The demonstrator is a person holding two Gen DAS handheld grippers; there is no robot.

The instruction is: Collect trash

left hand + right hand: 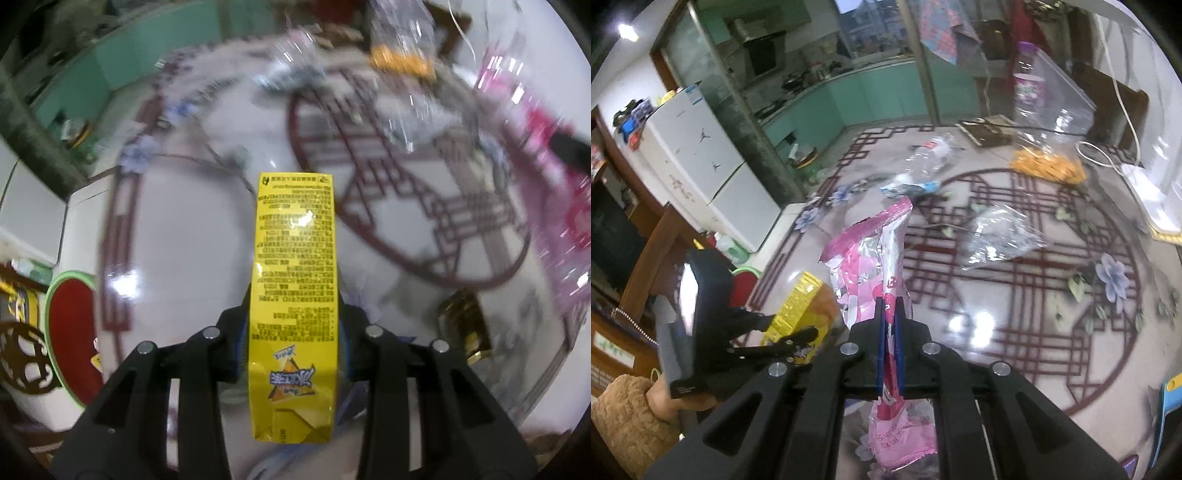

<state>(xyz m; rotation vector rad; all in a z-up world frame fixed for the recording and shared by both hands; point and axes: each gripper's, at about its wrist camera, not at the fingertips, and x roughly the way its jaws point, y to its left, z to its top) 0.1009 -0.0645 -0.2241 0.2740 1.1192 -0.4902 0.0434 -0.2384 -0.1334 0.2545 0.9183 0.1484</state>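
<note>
My left gripper (293, 314) is shut on a yellow drink carton (293, 280) and holds it above the patterned floor; the carton (798, 310) and that gripper (783, 332) also show at the left of the right wrist view. My right gripper (891, 306) is shut on a pink foil wrapper (871, 258), which also shows blurred at the right edge of the left wrist view (554, 206). On the floor lie a crushed clear bottle (931, 155), a clear plastic bag (997, 240), an orange wrapper (1049, 166) and a blue-white wrapper (908, 186).
A red bin with a green rim (70, 332) stands at the left. A tall clear bottle with a purple label (1028, 85) stands at the back. A white fridge (701, 162) is on the left, a white cable (1108, 155) lies at the right.
</note>
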